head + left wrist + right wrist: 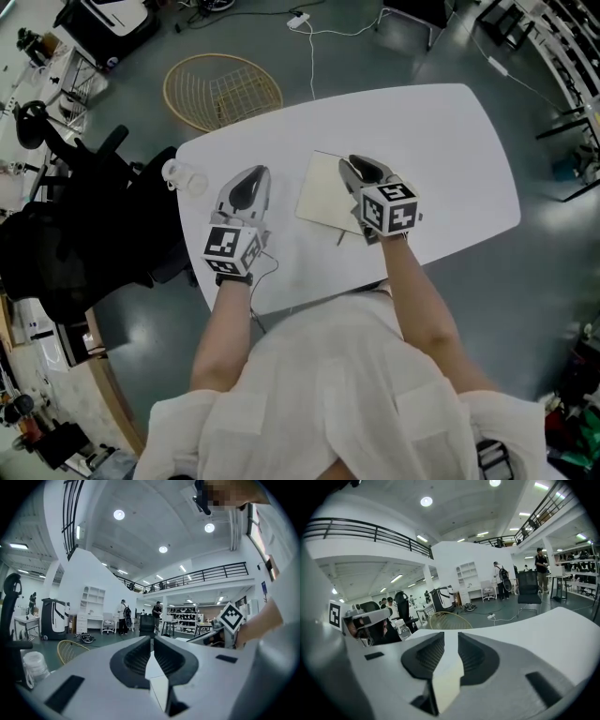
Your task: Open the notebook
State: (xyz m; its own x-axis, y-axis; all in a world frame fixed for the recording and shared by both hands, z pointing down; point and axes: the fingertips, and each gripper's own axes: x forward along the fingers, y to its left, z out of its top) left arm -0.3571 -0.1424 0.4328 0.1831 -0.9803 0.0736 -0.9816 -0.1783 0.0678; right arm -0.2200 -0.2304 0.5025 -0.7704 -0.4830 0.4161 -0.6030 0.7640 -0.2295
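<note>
Head view, closed notebook (324,193) beneath right hand-held gripper (360,168), gripper view, jaws parted

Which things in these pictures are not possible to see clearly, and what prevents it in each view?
- Notebook: in the head view the right claw covers its right edge. Whether the claw touches the cover cannot be told.
- Right gripper view: only a cream strip shows between the parted jaws. The claw's own body hides the rest.
- Clear container: too small in the head view to tell what kind it is.
</note>
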